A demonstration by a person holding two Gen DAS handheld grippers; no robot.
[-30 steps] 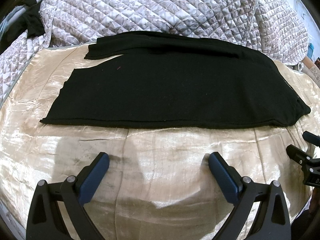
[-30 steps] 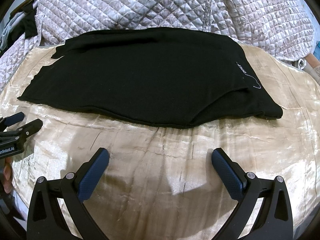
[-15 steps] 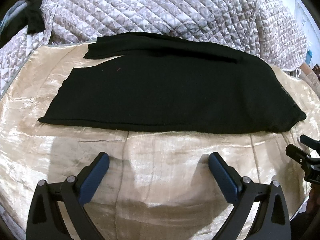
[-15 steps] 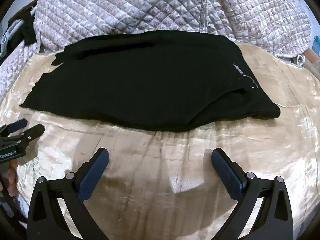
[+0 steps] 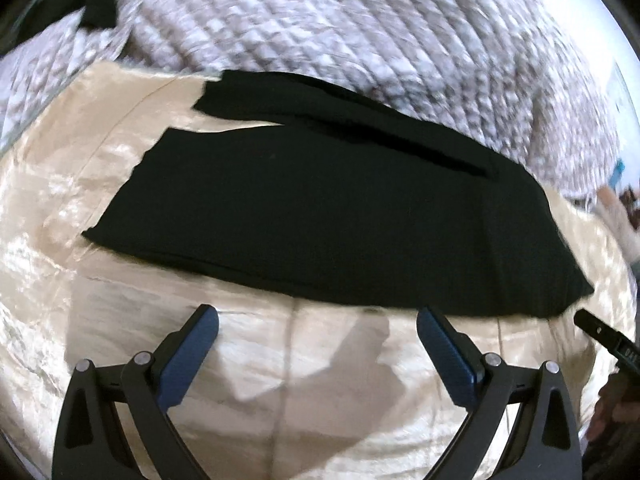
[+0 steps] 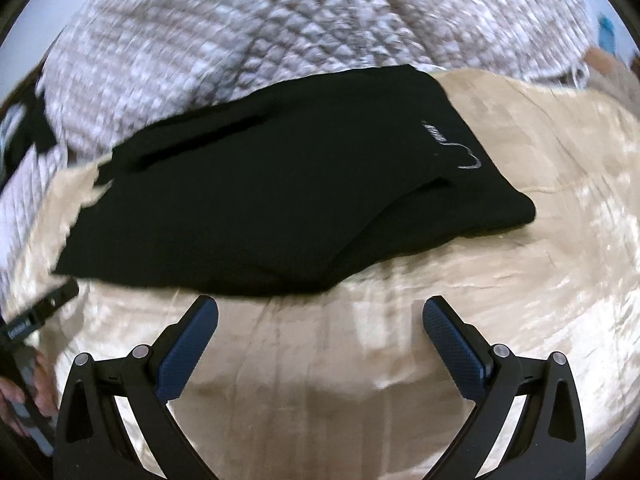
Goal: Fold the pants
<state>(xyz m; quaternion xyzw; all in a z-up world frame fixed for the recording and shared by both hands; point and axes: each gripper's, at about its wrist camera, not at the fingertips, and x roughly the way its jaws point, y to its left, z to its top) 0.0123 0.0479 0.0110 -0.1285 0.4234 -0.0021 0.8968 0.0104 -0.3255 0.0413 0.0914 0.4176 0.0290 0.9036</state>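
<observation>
Black pants (image 5: 340,216) lie flat on a shiny beige cloth, one leg folded over the other, cuffs at the left and waist at the right. In the right wrist view the pants (image 6: 280,200) show a small white logo near the waist end. My left gripper (image 5: 318,324) hovers open over bare cloth just short of the pants' near edge. My right gripper (image 6: 320,314) is open too, close to the near edge below the waist half. Nothing sits between either pair of blue pads. Both views are motion-blurred.
The beige cloth (image 5: 280,380) covers the bed in front of me. A grey quilted blanket (image 5: 340,28) is heaped behind the pants. A dark garment (image 5: 96,0) lies at the far left. The other gripper's tip (image 5: 604,338) shows at the right edge.
Both grippers have moved closer to the pants' near edge and tilted, the left view rolling clockwise, the right anticlockwise. The pants have not moved. Both stay open.
</observation>
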